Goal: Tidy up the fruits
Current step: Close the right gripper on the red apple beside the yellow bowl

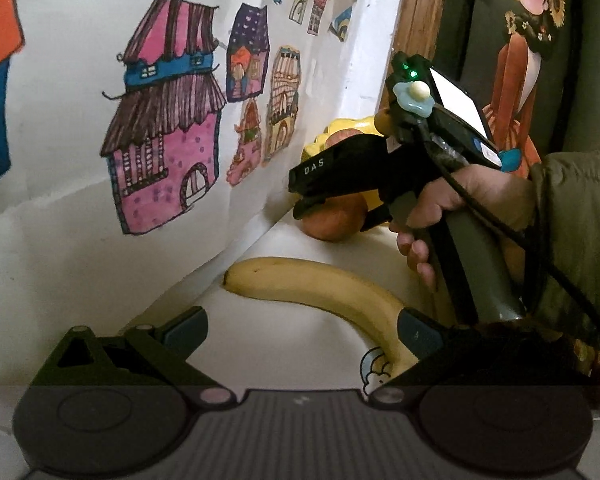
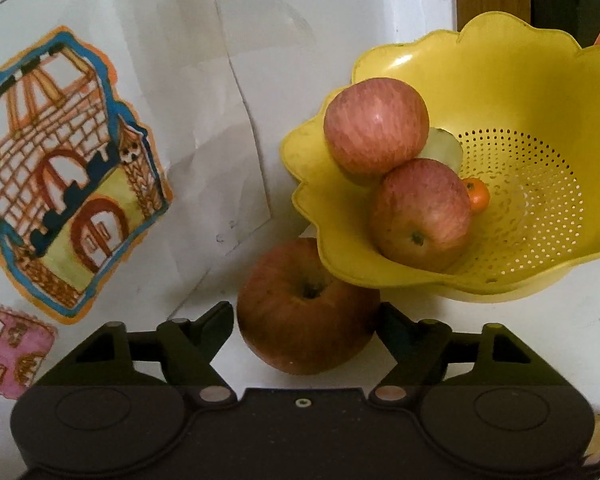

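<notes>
Straddling the apple (image 2: 306, 306) with jaws wide, nothing held, the right gripper (image 2: 306, 326) should pinch its firm, smooth sides (left gripper (image 1: 300, 330) likewise empty).

The yellow colander (image 2: 512, 92) overhangs the loose apple (image 2: 306, 308) from the far right. The drawing-covered wall (image 2: 100, 120) blocks the left; the near side stays free.

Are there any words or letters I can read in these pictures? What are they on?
"DAS": white letters on the side of the right gripper, seen from the left wrist.
White label on the back of that gripper: nothing readable on it.
The house drawings carry no words.
</notes>
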`<control>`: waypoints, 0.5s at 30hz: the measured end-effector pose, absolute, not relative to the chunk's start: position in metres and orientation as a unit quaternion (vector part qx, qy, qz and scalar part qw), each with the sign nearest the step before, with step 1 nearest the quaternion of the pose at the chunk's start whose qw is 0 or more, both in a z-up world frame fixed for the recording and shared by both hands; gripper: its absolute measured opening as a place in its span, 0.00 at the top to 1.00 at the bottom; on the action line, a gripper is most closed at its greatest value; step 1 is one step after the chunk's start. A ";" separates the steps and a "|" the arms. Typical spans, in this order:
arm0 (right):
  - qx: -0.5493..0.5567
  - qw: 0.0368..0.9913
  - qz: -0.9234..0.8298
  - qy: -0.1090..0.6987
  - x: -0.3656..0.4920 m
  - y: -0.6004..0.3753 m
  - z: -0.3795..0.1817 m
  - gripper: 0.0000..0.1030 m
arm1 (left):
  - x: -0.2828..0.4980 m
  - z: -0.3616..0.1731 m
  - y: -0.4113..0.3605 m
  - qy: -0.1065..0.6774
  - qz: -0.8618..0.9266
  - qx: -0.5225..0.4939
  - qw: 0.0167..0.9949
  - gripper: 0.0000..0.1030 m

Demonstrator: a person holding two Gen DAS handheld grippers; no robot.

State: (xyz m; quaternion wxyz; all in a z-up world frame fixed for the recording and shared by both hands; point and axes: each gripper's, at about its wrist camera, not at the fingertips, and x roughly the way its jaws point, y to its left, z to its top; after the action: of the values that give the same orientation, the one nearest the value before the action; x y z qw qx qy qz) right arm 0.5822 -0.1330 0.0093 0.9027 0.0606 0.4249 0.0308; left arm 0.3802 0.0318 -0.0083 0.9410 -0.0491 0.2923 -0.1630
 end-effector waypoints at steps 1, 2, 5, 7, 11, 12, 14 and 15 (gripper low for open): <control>0.065 0.903 0.031 0.423 0.582 -0.135 0.009 0.28 | 0.380 -0.009 0.031 0.294 -0.163 -0.048 0.941 0.00; 0.067 0.903 0.032 0.422 0.581 -0.136 0.008 0.28 | 0.381 -0.011 0.031 0.295 -0.163 -0.047 0.940 0.00; 0.066 0.903 0.036 0.423 0.579 -0.138 0.007 0.28 | 0.383 -0.012 0.030 0.300 -0.162 -0.044 0.939 0.00; 0.068 0.901 0.040 0.427 0.575 -0.140 0.007 0.28 | 0.384 -0.012 0.030 0.301 -0.161 -0.044 0.939 0.00; 0.082 0.890 0.056 0.445 0.566 -0.144 0.010 0.28 | 0.385 -0.013 0.029 0.306 -0.158 -0.044 0.938 0.00; 0.090 0.886 0.061 0.451 0.564 -0.147 0.011 0.28 | 0.386 -0.013 0.029 0.308 -0.157 -0.045 0.937 0.00; 0.103 0.878 0.070 0.462 0.557 -0.151 0.013 0.28 | 0.388 -0.013 0.028 0.313 -0.157 -0.049 0.935 0.00; 0.107 0.874 0.076 0.467 0.553 -0.153 0.013 0.28 | 0.390 -0.012 0.027 0.316 -0.158 -0.051 0.934 0.00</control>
State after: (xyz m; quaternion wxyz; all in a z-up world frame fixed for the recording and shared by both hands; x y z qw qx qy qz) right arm 0.5530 -0.1527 0.0132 0.8743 0.1067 0.4673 0.0763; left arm 0.3901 0.0273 -0.0124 0.9343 -0.0513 0.3157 -0.1576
